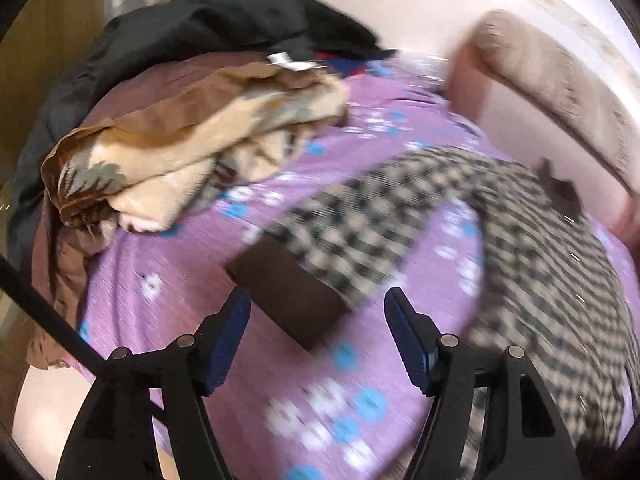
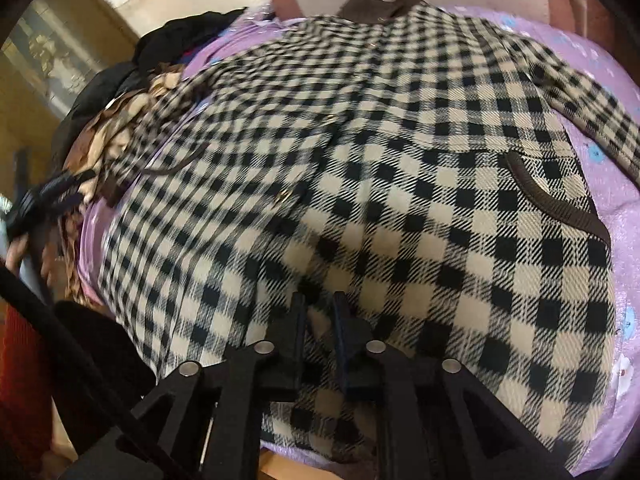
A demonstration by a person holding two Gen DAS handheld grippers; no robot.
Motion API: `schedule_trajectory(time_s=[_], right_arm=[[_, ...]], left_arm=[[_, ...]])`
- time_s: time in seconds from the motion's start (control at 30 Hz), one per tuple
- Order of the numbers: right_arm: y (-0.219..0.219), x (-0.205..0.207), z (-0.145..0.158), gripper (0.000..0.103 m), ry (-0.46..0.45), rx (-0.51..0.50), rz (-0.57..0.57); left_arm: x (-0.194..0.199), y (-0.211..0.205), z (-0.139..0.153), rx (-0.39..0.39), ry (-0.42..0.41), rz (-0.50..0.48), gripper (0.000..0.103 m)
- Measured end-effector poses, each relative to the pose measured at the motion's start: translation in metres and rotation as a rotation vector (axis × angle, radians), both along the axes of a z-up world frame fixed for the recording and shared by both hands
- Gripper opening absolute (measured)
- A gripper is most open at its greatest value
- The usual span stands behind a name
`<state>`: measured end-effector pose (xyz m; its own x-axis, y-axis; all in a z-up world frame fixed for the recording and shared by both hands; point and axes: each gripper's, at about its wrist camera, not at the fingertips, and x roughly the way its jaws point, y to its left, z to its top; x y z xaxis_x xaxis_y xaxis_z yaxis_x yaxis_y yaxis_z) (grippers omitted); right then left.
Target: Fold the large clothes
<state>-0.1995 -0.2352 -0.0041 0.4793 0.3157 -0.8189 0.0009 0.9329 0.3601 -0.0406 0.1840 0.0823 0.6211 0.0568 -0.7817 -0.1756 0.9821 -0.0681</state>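
A black-and-cream checked coat [image 2: 360,168] lies spread on a purple flowered bedsheet [image 1: 280,380]. In the left wrist view its sleeve [image 1: 360,216] stretches toward me and ends in a dark brown cuff [image 1: 288,300]. My left gripper [image 1: 318,312] is open, its blue-padded fingers on either side of the cuff's near end and just above it. My right gripper [image 2: 320,308] is shut on the coat's hem near the bed's front edge. The coat's brown collar [image 2: 380,6] lies at the far end.
A beige patterned blanket [image 1: 180,152] and dark clothes [image 1: 220,24] are heaped at the far left of the bed. A pink padded headboard [image 1: 540,92] runs along the far right. The left hand-held gripper [image 2: 36,204] shows at the left of the right wrist view.
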Motion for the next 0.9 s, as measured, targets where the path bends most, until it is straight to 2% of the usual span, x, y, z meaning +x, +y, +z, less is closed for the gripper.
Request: schedule_trajectory(time_s=[0.07, 0.13, 0.23, 0.33, 0.37, 0.4, 0.43, 0.5, 0.63, 0.7, 0.8, 0.83, 0.87, 0.9], right_arm=[[0.002, -0.003, 0.001, 0.021, 0.003, -0.015, 0.021], [0.004, -0.005, 0.004, 0.025, 0.005, -0.026, 0.031], [0.003, -0.004, 0.009, 0.030, -0.003, -0.039, 0.031], [0.006, 0.000, 0.018, 0.033, -0.030, -0.069, 0.032], [0.009, 0.003, 0.020, 0.033, -0.040, -0.077, 0.035], [0.013, 0.005, 0.024, 0.034, -0.053, -0.083, 0.043], [0.016, 0.006, 0.027, 0.033, -0.061, -0.089, 0.048], [0.023, 0.008, 0.033, 0.034, -0.079, -0.110, 0.058], [0.031, 0.013, 0.038, 0.034, -0.095, -0.148, 0.069], [0.030, 0.017, 0.036, 0.034, -0.084, -0.146, 0.068], [0.029, 0.029, 0.032, 0.034, -0.055, -0.123, 0.069], [0.030, 0.034, 0.033, 0.034, -0.051, -0.120, 0.075], [0.033, 0.038, 0.035, 0.034, -0.051, -0.120, 0.081], [0.038, 0.046, 0.040, 0.034, -0.057, -0.123, 0.100]], left_arm=[[0.019, 0.015, -0.010, 0.001, 0.037, 0.055, 0.069], [0.033, 0.029, -0.022, -0.035, 0.086, 0.086, 0.069], [0.049, 0.036, -0.036, -0.088, 0.141, 0.092, 0.071], [0.062, 0.032, -0.046, -0.082, 0.179, 0.069, 0.073], [0.069, 0.030, -0.050, -0.071, 0.201, 0.050, 0.063], [0.073, 0.027, -0.049, -0.036, 0.204, 0.037, 0.048], [0.074, 0.026, -0.045, -0.021, 0.198, 0.026, 0.013], [0.078, 0.031, -0.036, -0.036, 0.179, 0.031, 0.014], [0.077, 0.045, 0.007, 0.135, 0.012, 0.164, 0.014], [0.079, 0.052, 0.017, 0.134, -0.010, 0.209, 0.019], [0.075, 0.063, 0.025, 0.056, -0.020, 0.256, 0.035], [0.070, 0.066, 0.027, 0.037, -0.038, 0.277, 0.045], [0.065, 0.068, 0.029, 0.031, -0.056, 0.290, 0.053], [0.059, 0.070, 0.031, 0.030, -0.080, 0.307, 0.057]])
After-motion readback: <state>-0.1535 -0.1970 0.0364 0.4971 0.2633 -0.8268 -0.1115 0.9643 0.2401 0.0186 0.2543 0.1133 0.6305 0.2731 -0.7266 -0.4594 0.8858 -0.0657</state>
